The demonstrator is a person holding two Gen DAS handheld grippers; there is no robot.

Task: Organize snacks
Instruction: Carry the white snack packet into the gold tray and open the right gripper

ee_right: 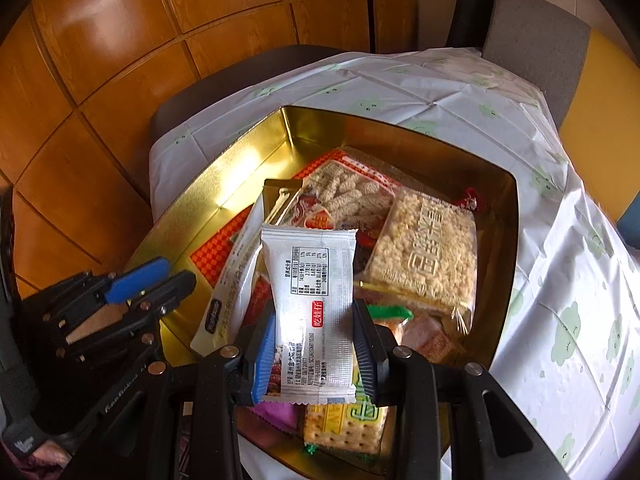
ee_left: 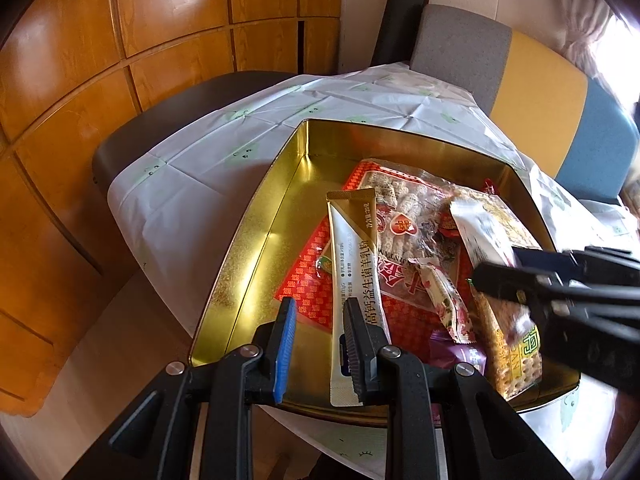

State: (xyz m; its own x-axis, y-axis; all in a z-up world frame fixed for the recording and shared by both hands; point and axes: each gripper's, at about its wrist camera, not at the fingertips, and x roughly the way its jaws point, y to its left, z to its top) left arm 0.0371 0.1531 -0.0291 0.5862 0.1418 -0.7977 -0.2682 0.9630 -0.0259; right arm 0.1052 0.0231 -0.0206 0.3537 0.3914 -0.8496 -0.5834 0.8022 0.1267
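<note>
Two tongs work over the gold rectangular tin [ee_right: 192, 216] on the table: right tongs [ee_right: 314, 354] pinch a light, crinkly silver snack packet [ee_right: 310, 280] at its lower sides; left tongs [ee_left: 316, 344] hold nothing, jaws slightly apart beside a slippery white-gold sachet [ee_left: 356, 272].

L wrist cam: rides on the left gripper [ee_left: 316, 344], looks fwd and steeply down along its fingers, close over the near-left edge of the gold tin [ee_left: 256, 216]. Right gripper [ee_left: 500, 276] enters at frame right.

R wrist cam: rides on the right gripper [ee_right: 314, 348], same steep downward tilt, close above the tin's [ee_right: 192, 204] near edge; left gripper [ee_right: 160, 276] shows at lower left.

Shared: tin w/ snacks, white tablecloth [ee_left: 192, 168] [ee_right: 560, 280], wood panelling [ee_left: 80, 80] [ee_right: 100, 60] behind.
</note>
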